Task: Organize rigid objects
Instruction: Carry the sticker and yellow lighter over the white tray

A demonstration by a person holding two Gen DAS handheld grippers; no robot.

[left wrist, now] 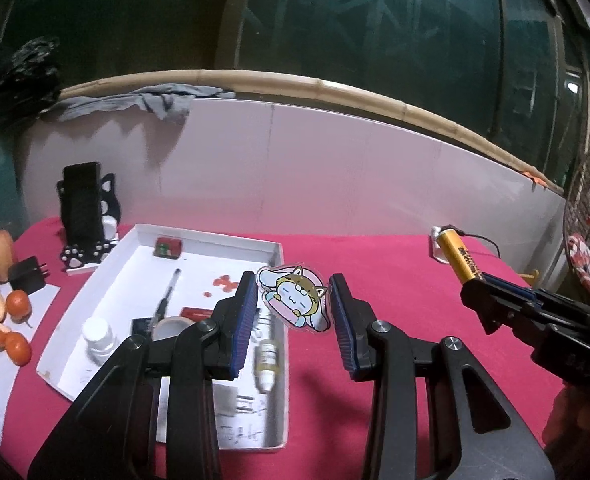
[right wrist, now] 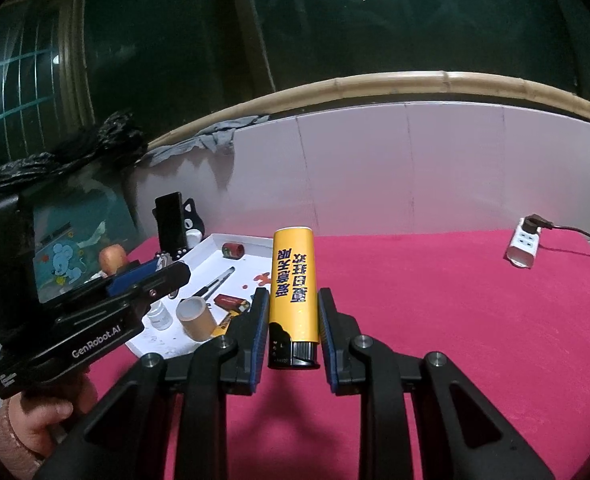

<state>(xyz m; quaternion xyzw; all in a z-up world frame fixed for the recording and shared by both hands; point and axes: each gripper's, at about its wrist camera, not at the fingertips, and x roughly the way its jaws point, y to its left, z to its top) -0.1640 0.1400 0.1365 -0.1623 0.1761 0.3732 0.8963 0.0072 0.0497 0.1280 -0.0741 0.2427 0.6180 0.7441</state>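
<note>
My left gripper (left wrist: 293, 300) is shut on a flat cartoon cat charm (left wrist: 293, 300) and holds it above the red cloth, just right of the white tray (left wrist: 211, 238). My right gripper (right wrist: 293, 308) is shut on a yellow lighter (right wrist: 294, 296) with blue lettering, its black head toward the camera. The lighter also shows at the right in the left wrist view (left wrist: 459, 256), held in the right gripper (left wrist: 475, 280). The left gripper shows at the left in the right wrist view (right wrist: 167, 276). The tray holds a pen (left wrist: 167, 300), a tape roll (right wrist: 197, 316), a small white bottle (left wrist: 99, 338) and a dropper bottle (left wrist: 267, 360).
A phone stand with a phone (left wrist: 85, 216) stands behind the tray. Small oranges (left wrist: 17, 304), peel and a black adapter (left wrist: 27, 276) lie at the left. A white power strip (right wrist: 523, 246) with a cable lies at the far right. A white wall panel (right wrist: 415, 168) backs the table.
</note>
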